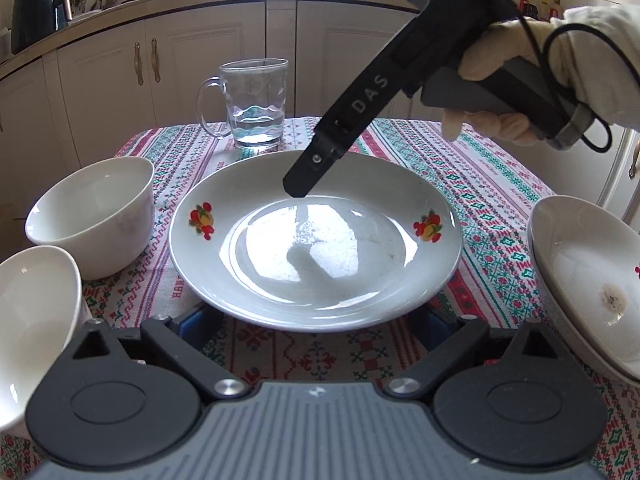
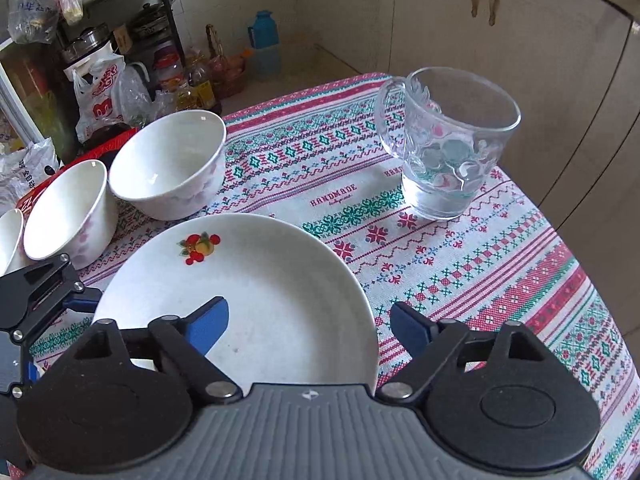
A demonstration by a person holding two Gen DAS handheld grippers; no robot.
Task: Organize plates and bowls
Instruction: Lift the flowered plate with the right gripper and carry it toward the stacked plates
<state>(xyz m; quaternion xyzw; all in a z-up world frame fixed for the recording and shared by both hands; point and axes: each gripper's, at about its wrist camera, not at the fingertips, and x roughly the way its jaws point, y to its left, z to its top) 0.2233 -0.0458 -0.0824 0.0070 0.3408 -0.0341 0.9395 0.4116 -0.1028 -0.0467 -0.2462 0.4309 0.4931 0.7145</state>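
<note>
Fruit-print plate [image 2: 256, 300] sits mid-desk; right tool [image 2: 308, 326] is spread wide, one pad over the plate, one outside its 3 o'clock rim. Risk: glossy rim slips as it closes, or plate knocks glass mug [image 2: 448, 144] at 1 o'clock. Left tool [image 1: 316, 334] looks open, tips hidden under plate's near edge; bowl [image 1: 94, 216] at 9 o'clock w/ another cut off by frame

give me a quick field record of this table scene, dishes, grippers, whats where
surface: table with patterned tablecloth
centre: fruit-print plate, empty
left of plate: two white bowls, upright
right edge: another dish, tilted, brown stain inside
behind plate: glass mug, a little water
left gripper: open, at plate's near rim
right gripper: open, straddling plate's rim, not gripping
</note>
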